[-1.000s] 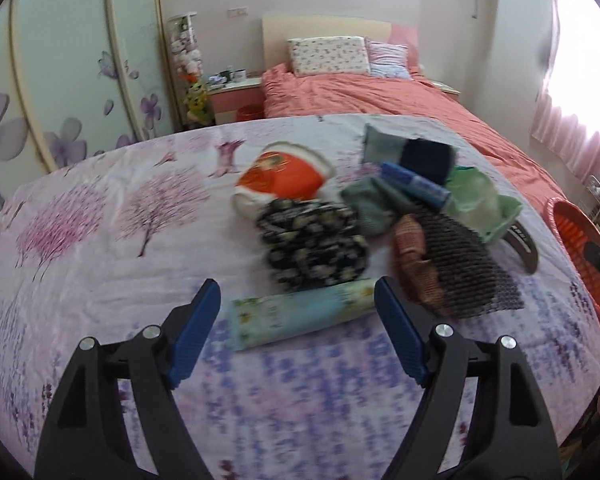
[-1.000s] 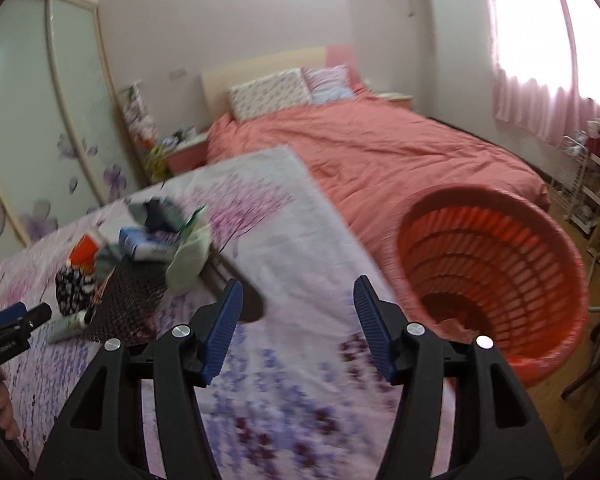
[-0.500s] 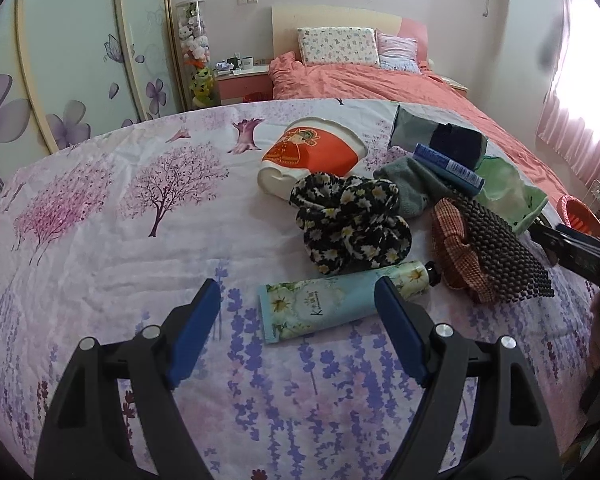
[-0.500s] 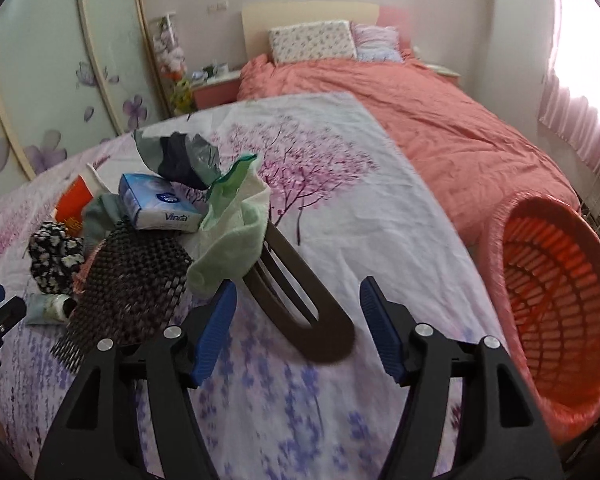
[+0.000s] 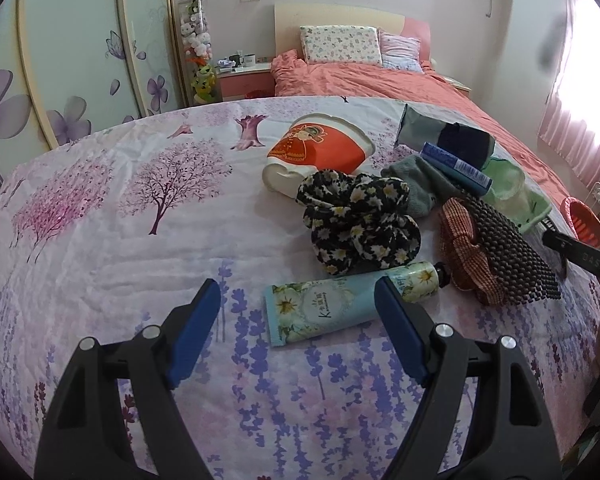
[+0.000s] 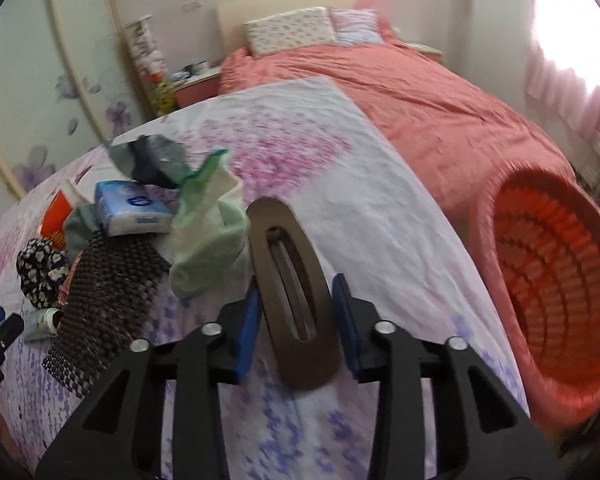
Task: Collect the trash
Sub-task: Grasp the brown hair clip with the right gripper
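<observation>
Your right gripper [image 6: 296, 322] has just been closing its fingers [image 6: 247, 326] around the near half of a brown oval hair clip [image 6: 290, 300]. The clip lies lengthwise between the blue pads on the floral sheet [image 6: 380, 224]; the blur hides whether the pads already press on its edges. An orange basket [image 6: 548, 280] stands off the sheet's right edge, beside the bed [image 6: 440, 112].

Your left gripper [image 5: 298, 312] hovers with its fingers [image 5: 194, 330] wide apart and empty. A pale-blue hand-cream tube [image 5: 340, 300] lies crosswise on the sheet just beyond them, its cap end behind the right fingertip. Behind the tube sit a black daisy-print scrunchie [image 5: 360, 224], an orange paper cup [image 5: 320, 152] on its side, a dark mesh mat [image 5: 504, 256], a blue tissue packet [image 5: 456, 166] and a green cloth [image 5: 508, 188].
</observation>
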The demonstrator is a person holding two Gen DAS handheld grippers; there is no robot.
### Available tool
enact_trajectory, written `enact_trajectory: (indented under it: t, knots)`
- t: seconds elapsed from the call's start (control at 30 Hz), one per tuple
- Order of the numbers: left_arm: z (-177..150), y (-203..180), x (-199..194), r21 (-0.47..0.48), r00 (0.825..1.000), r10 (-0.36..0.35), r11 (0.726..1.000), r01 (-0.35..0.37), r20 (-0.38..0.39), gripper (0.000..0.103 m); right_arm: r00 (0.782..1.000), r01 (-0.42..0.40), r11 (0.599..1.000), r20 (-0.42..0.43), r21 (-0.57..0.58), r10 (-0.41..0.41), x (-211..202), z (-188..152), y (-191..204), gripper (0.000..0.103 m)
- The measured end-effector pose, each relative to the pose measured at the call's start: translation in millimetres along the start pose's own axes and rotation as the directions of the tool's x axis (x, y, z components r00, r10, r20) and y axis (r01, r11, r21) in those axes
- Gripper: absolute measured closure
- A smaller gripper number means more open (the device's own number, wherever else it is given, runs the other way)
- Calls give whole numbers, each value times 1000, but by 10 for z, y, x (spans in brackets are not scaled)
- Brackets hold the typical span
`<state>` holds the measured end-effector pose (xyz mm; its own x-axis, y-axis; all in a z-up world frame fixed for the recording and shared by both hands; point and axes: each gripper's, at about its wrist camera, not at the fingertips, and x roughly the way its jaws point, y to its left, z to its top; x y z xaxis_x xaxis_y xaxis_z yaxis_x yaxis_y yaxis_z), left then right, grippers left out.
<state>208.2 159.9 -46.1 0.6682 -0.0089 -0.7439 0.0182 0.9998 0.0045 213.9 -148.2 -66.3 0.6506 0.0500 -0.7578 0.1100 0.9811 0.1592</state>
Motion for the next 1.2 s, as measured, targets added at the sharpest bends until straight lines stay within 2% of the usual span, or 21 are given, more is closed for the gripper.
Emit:
enact_trajectory:
  t: [0.13,0.27,0.37,0.4,0.47,0.67,0.8,0.83,0.9,0.97,1.07,1.13,1.2]
  knots:
    - [2,-36,26,7,1000,-5,1000,5,-4,25,1000,-17,1000,1,8,17,-18,-12,-5,69]
    - [21,-51,33,5,1000,-19,1000,19,-2,25,999,-39,999,3,15,39,33,61,10,52]
    - [44,-79,70,20,1000,-25,999,25,-6,25,999,-36,999,-2,11,36,86,102,2,52]
    - [44,-82,84,25,1000,-25,999,25,-9,25,999,-36,999,-2,11,36,89,106,3,53]
    - [54,-95,128,33,1000,-25,999,26,-16,24,999,-39,999,4,8,39,71,113,-6,67]
    - [96,-105,156,30,998,-68,997,69,-18,24,999,-37,999,5,17,37,22,64,-62,68]
    - [-5,-225,95,76,988,-150,985,153,-47,40,1000,-25,1000,7,9,25,-6,33,-59,68]
    - [-33,-260,88,87,987,-154,984,158,-53,40,1000,-24,1000,7,8,24,-10,24,-59,68]
    - [-69,-316,36,132,991,-127,983,130,-32,41,1000,-24,1000,6,8,24,-14,22,-63,68]
    - [-26,-295,-13,128,994,-107,986,107,-5,40,1000,-21,1000,8,9,21,-28,9,-69,68]
    - [66,-276,-48,89,993,-121,989,120,-1,40,1000,-16,1000,17,18,15,-47,-4,-94,68]
    - [94,-329,-70,99,993,-119,988,118,8,35,1000,-18,1000,16,23,18,-41,-1,-106,68]
    - [94,-406,-82,119,993,-115,986,113,17,33,1000,-21,999,11,25,20,-26,10,-110,68]
